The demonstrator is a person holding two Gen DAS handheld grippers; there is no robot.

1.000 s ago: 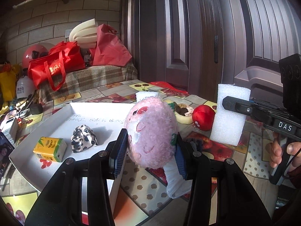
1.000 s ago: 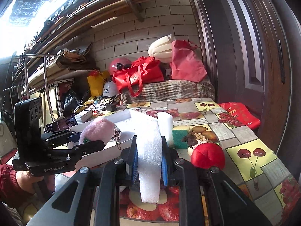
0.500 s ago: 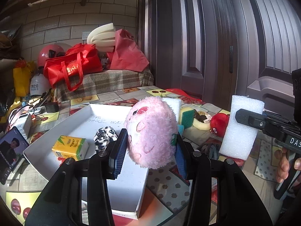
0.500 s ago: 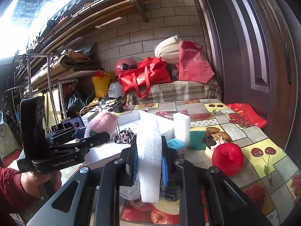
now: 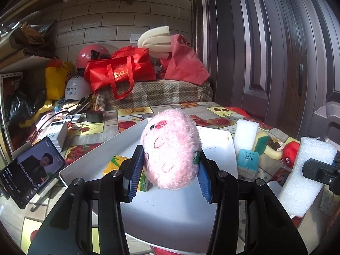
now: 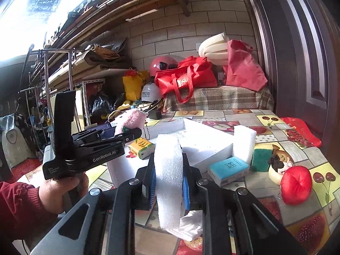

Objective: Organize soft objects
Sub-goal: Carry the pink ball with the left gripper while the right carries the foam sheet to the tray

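Left gripper (image 5: pixel 169 170) clamped on pink plush toy (image 5: pixel 170 148), held above white tray (image 5: pixel 170 216). Right gripper (image 6: pixel 169 180) clenched on white foam block (image 6: pixel 167 178) beside the tray. Advice: lower over bare floor, clear of yellow pack (image 6: pixel 142 147), before releasing.

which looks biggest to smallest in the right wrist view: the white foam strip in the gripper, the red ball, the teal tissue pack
1. white foam strip, largest, though it is nearest the camera, so its true size is unsure.
2. and 3. red ball and teal tissue pack: these look about alike, so I will not rank them.
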